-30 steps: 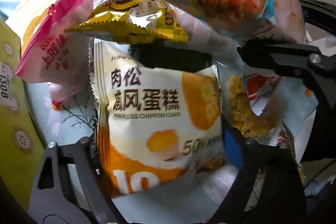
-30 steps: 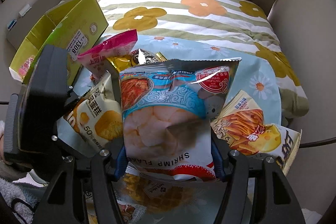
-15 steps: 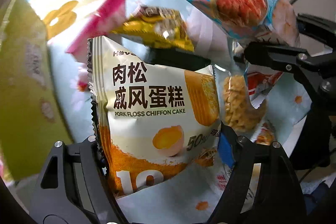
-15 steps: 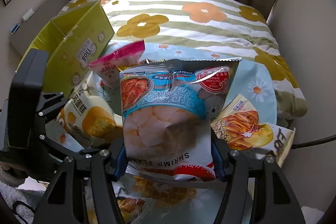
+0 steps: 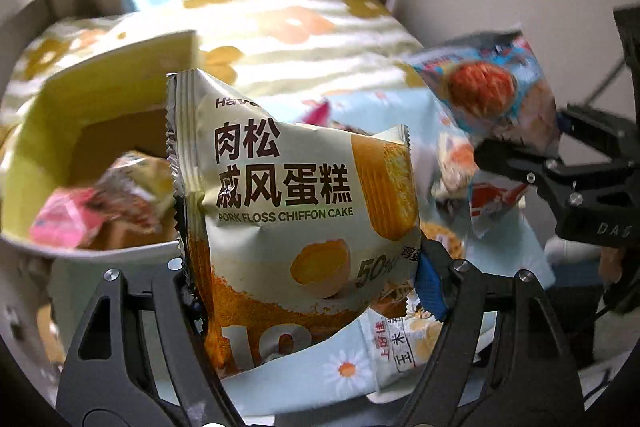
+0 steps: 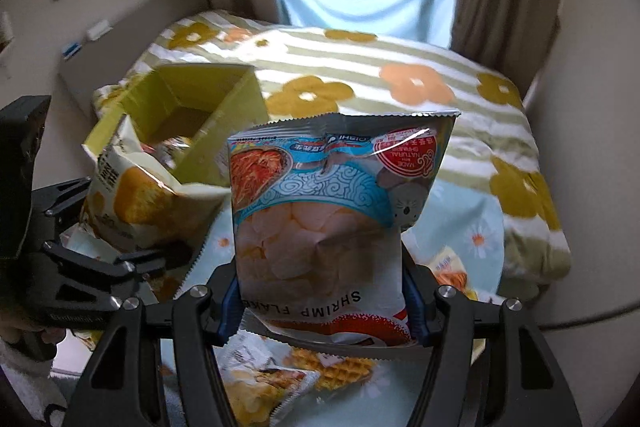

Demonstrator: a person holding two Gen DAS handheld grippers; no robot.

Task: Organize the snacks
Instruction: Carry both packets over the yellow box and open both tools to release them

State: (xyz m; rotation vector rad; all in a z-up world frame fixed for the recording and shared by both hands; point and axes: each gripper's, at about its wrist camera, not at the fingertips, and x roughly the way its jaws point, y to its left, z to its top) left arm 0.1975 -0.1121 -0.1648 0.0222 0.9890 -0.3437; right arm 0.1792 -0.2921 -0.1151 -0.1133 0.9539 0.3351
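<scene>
The left claw (image 5: 304, 287) is clenched on the lower edge of the cake pack (image 5: 296, 211), holding it upright so it hangs clear of the bed. The right claw (image 6: 320, 299) grips the shrimp bag (image 6: 332, 211) the same way, upside down, label toward the camera. Below and beside it, more snacks (image 6: 280, 383) lie loose on the blue cloth (image 6: 476, 223). Ahead and left of both claws stands the open yellow box (image 6: 188, 95), likely where both packs are headed. The left view looks into the box and shows packets (image 5: 100, 203) already inside; the right view shows the waffle pack (image 6: 340, 367) beneath its claw.
</scene>
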